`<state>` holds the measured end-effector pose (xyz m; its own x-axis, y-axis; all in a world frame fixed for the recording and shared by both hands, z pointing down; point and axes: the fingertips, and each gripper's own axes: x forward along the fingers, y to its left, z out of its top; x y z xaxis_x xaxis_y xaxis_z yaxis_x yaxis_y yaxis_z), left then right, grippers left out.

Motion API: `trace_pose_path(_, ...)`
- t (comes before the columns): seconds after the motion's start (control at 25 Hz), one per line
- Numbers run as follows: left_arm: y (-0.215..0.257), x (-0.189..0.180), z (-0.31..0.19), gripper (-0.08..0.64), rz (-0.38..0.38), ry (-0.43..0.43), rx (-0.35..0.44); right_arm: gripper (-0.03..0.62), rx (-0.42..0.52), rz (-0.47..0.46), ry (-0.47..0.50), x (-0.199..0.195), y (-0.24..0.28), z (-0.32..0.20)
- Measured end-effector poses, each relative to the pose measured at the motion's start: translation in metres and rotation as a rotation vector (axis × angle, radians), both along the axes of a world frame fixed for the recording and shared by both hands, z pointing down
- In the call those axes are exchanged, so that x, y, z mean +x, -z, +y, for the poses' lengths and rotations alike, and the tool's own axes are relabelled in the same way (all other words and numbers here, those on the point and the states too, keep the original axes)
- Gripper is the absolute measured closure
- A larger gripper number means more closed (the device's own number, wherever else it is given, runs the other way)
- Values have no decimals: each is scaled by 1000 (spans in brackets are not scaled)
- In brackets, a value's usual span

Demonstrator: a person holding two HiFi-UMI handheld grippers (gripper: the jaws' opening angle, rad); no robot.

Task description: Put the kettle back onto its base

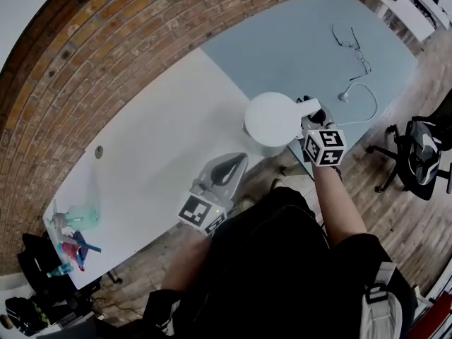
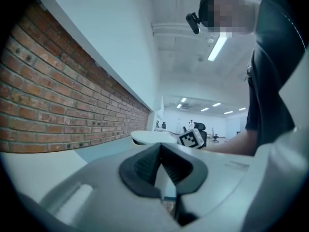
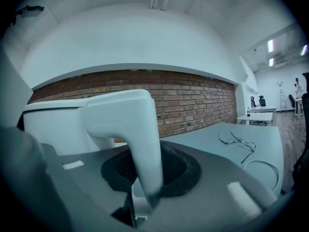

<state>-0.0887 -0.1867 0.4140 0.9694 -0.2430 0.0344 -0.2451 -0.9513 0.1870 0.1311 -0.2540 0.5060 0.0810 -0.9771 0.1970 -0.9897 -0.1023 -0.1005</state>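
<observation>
The white kettle is at the table's near edge, where the white top meets the light-blue top; I cannot tell if it rests there or hangs just above. My right gripper is shut on its handle, which stands between the black pads. In the left gripper view the kettle's lid shows ahead. A thin white ring with a cord lies right of the kettle; it shows as a circle in the right gripper view. My left gripper hovers left of the kettle, jaws together on nothing.
Spectacles lie on the light-blue table top beyond the ring. Coloured clutter sits at the white table's far left end. A black office chair stands on the wooden floor to the right. The brick wall runs behind the table.
</observation>
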Motion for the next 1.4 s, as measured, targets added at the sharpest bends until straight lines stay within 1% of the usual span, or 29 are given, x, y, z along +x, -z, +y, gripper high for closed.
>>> trace_pose_path(0.12, -2, 25, 5, 557, -1, -43, 3, 509, 1, -4, -41, 28, 1, 13)
trace_pose_path(0.24, -6, 51, 4, 557, -8, -88, 23, 509, 8, -6, -64, 53, 3, 20)
trace_pose_path(0.32, -1, 68, 0, 557, -26, -91, 31, 509, 13, -7, -69, 67, 5, 22)
trace_pose_path(0.4, 2, 82, -3, 557, -25, -83, 36, 508, 17, -12, -67, 78, 6, 24)
trace_pose_path(0.52, 5, 100, -3, 557, -23, -63, 19, 508, 24, -25, -63, 96, 7, 25)
trace_pose_path(0.68, 0, 121, 2, 557, -23, -77, 23, 508, 32, -32, -61, 113, 7, 25)
trace_pose_path(1.0, -4, 138, 1, 557, -31, -83, 25, 508, 44, -54, -73, 132, 7, 25)
trace_pose_path(1.16, -9, 138, -2, 557, -19, -110, 32, 506, 43, -42, -92, 136, 6, 26)
trace_pose_path(1.4, -3, 140, -12, 557, -57, -133, 10, 505, 44, -47, -146, 142, -1, 31)
